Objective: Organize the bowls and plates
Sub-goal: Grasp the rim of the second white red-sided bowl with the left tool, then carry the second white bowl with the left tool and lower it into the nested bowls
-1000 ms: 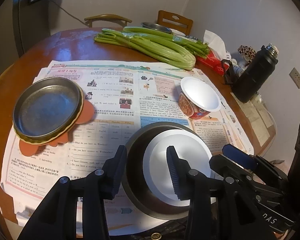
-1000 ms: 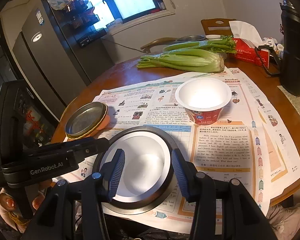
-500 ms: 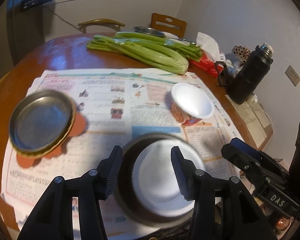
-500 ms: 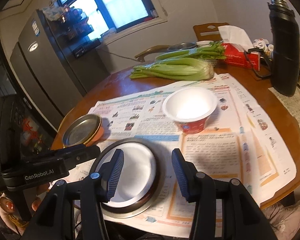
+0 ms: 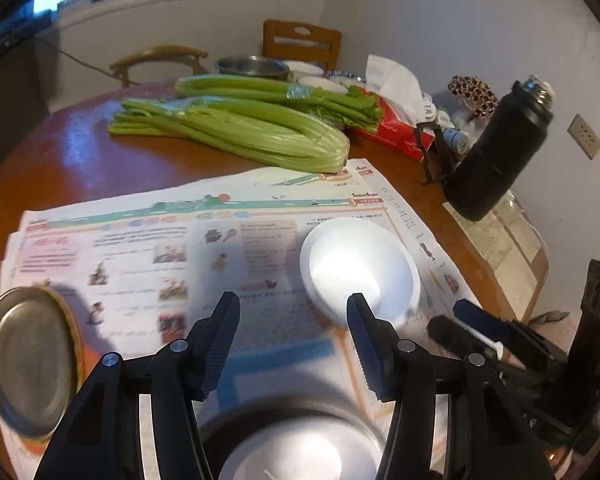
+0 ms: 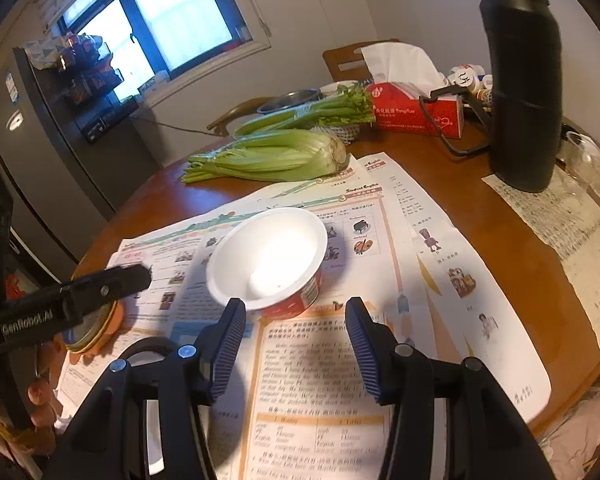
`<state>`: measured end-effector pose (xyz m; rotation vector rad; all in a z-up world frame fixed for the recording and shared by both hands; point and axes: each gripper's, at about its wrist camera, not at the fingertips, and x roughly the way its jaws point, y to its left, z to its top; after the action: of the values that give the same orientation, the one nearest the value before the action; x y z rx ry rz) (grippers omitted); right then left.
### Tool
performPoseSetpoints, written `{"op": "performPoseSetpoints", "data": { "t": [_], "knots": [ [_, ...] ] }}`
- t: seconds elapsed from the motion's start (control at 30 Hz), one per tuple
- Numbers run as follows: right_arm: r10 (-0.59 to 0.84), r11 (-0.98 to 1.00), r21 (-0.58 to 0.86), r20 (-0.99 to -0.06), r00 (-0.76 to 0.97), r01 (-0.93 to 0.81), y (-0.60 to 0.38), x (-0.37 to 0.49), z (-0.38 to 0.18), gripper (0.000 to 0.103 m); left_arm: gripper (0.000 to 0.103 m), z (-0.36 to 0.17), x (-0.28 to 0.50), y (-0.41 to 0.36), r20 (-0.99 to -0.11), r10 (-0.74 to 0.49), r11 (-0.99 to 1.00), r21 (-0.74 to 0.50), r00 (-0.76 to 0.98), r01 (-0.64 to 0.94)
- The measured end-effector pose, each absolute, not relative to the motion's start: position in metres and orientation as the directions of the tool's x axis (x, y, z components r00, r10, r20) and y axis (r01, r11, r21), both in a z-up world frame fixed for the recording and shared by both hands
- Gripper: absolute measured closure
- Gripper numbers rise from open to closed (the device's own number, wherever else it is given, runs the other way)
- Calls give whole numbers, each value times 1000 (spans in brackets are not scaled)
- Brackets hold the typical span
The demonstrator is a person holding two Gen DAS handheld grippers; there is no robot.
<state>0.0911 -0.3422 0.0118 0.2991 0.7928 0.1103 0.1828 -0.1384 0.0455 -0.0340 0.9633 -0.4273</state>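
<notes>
At 9 o'clock in your left view the plate lies on its orange mat, out of the way. Your left gripper has just been opening its jaws; they stand apart with nothing between them, above the nested bowls at 6 o'clock, probably the stacking spot. The cup stands alone at 1 o'clock with bare paper around it. Your right gripper, jaws apart and empty, faces it at 12. Mind the flask at 2 and the table edge at 4
</notes>
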Motion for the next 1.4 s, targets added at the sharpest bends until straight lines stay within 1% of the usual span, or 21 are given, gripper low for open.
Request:
{"op": "performPoseSetpoints", "data": {
  "t": [0.23, 0.5, 0.53, 0.67, 0.7, 0.77, 0.8, 1.0, 1.4],
  "knots": [
    [214, 957, 289, -712, 668, 1, -335, 124, -1, 51, 45, 18, 222, -160, -833, -344, 919, -203, 434, 339],
    [253, 955, 294, -730, 635, -43, -321, 139, -15, 51, 46, 6, 234, -169, -828, -403, 894, -266, 390, 359],
    [252, 956, 291, -731, 634, -44, -320, 140, -16, 51, 47, 3, 235, -169, -828, -409, 892, -273, 383, 361],
    [259, 956, 287, -730, 632, -60, -315, 142, -17, 51, 62, -6, 237, -170, -831, -433, 880, -306, 350, 364],
    [264, 955, 288, -730, 631, -67, -314, 142, -17, 51, 64, -8, 237, -171, -831, -446, 873, -321, 334, 368],
    [269, 955, 287, -731, 627, -75, -310, 142, -17, 51, 65, -11, 236, -173, -832, -452, 868, -328, 321, 372],
    [271, 955, 285, -731, 626, -80, -308, 142, -17, 50, 65, -10, 234, -173, -832, -445, 871, -317, 330, 376],
    [263, 960, 266, -731, 630, -92, -299, 139, -11, 49, 65, 1, 229, -165, -818, -453, 871, -321, 355, 373],
    [268, 961, 238, -686, 677, -140, -283, 114, 19, 49, 65, 32, 200, -141, -774, -473, 867, -324, 420, 378]
  ]
}}
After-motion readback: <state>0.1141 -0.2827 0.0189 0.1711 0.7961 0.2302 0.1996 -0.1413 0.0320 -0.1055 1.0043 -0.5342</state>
